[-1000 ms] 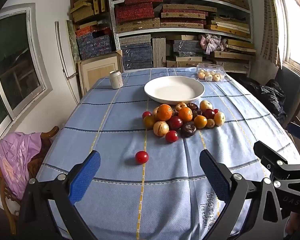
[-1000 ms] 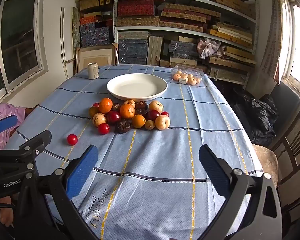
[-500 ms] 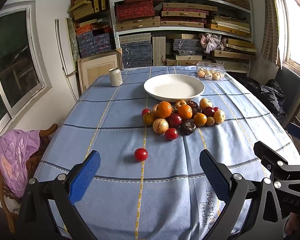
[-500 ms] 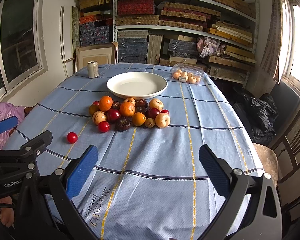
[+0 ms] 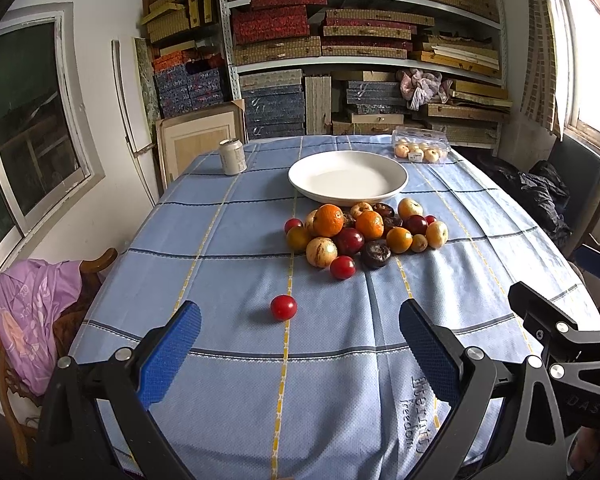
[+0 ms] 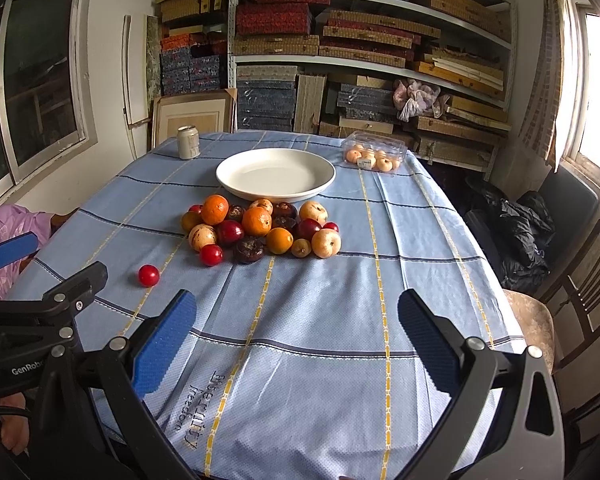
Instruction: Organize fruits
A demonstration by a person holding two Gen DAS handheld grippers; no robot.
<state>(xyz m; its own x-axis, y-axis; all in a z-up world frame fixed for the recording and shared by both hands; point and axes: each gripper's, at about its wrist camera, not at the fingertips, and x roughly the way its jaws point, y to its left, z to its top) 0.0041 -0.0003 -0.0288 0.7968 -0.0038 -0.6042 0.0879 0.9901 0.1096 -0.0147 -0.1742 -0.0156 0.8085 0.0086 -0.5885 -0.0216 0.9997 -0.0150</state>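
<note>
A pile of mixed fruit (image 5: 364,234) (image 6: 260,230), with oranges, red and dark plums and pale apples, lies on the blue tablecloth just in front of an empty white plate (image 5: 348,178) (image 6: 275,176). One small red fruit (image 5: 283,307) (image 6: 148,275) lies alone, nearer to me and left of the pile. My left gripper (image 5: 298,354) is open above the near part of the table, a little short of the lone red fruit. My right gripper (image 6: 296,346) is open too, nothing between its blue pads, well short of the pile.
A drink can (image 5: 232,156) stands at the back left of the table, a clear box of fruit (image 5: 420,151) at the back right. Shelves of boxes fill the wall behind. Chairs stand at the left (image 5: 24,320) and right (image 6: 572,280) table edges.
Both grippers have crept slightly forward toward the fruit. Nothing on the table has moved.
</note>
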